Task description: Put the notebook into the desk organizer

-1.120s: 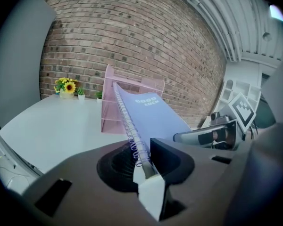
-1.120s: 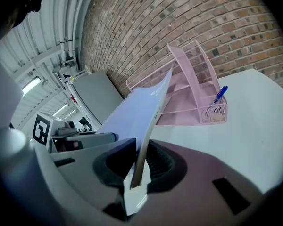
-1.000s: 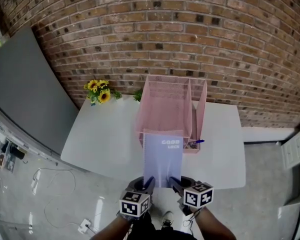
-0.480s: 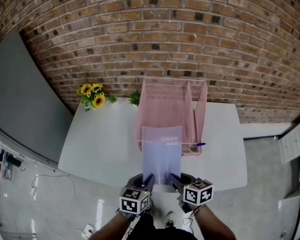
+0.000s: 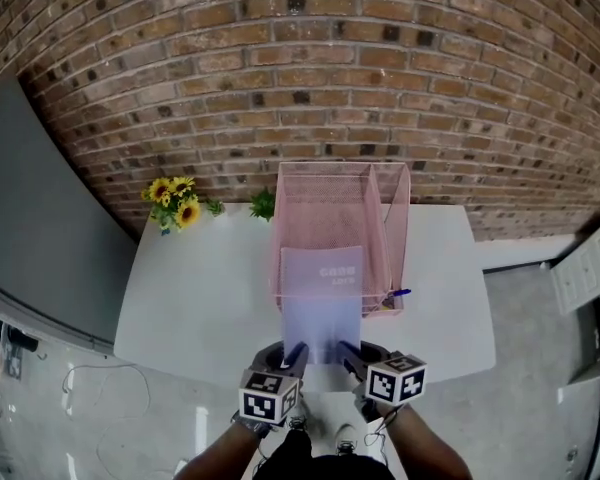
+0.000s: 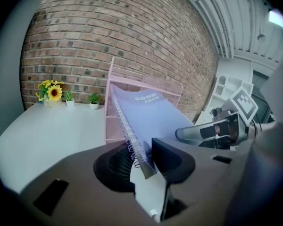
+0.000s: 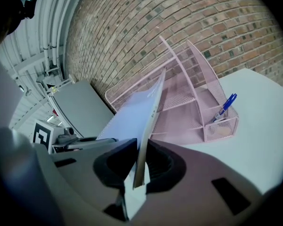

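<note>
A lilac spiral notebook (image 5: 322, 298) slants from both grippers up into the wide bay of the pink mesh desk organizer (image 5: 330, 190), its far end past the front rim. My left gripper (image 5: 296, 354) grips the spiral-bound near corner (image 6: 137, 150); its jaws are opening with the notebook still between them. My right gripper (image 5: 346, 353) is clamped on the opposite near edge (image 7: 142, 159), jaws closing slightly. The left gripper view shows the cover (image 6: 151, 114) leading to the organizer (image 6: 146, 81). In the right gripper view, the notebook (image 7: 132, 117) is edge-on before the organizer (image 7: 193, 74).
A white table (image 5: 200, 288) carries the organizer against a brick wall. A blue pen (image 5: 398, 292) stands in the organizer's small front cup. Sunflowers (image 5: 172, 200) and a small green plant (image 5: 263, 204) sit at the back left. A grey panel (image 5: 40, 218) leans at left.
Both grippers have pushed the notebook forward; its far end now lies deeper inside the organizer's bay. The head view has shifted slightly.
</note>
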Motion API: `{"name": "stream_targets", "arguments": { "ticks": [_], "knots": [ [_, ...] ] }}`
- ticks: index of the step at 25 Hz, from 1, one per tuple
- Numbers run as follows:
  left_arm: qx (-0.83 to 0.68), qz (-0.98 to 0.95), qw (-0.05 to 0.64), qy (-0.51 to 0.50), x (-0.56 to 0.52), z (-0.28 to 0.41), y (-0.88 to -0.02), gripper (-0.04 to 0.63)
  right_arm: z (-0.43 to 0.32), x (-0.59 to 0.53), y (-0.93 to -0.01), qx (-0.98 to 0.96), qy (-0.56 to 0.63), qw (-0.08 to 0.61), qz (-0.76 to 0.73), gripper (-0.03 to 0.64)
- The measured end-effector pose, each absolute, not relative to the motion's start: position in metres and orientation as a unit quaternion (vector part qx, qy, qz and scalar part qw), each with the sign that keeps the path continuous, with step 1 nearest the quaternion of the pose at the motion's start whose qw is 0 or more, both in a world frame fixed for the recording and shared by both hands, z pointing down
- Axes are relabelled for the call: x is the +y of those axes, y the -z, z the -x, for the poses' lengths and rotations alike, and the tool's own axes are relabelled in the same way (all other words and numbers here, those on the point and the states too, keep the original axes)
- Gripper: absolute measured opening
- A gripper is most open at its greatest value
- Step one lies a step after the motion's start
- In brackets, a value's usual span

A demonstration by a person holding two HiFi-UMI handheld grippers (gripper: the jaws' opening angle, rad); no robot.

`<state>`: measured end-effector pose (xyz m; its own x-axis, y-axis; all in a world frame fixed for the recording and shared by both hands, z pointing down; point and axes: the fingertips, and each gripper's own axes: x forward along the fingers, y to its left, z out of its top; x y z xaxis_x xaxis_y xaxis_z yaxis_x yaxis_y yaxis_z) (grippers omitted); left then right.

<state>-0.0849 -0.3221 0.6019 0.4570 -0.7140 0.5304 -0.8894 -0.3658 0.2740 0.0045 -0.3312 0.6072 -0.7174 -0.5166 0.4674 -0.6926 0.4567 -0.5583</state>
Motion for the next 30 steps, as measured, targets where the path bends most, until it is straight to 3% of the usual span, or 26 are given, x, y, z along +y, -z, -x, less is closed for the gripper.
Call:
{"name": "stream_targets", "arguments": {
  "ticks": [8,11,30],
  "knots": [
    [-0.481,-0.821,0.259,-0.167,-0.337,0.099,-0.599,0.149,0.001,-0.344,-0.606,-0.828,-0.396,0.088,-0.386,0.052],
    [-0.475,-0.822,0.251,-0.187,-0.337,0.105,-0.605,0.236,-0.002,-0.352,-0.602,-0.824,-0.397,0.079,-0.396,0.046],
    [-0.475,-0.839,0.164,-0.207,-0.338,0.104,-0.595,0.244,-0.008,-0.388,-0.588,-0.801,-0.424,0.029,-0.421,0.049]
  ]
}}
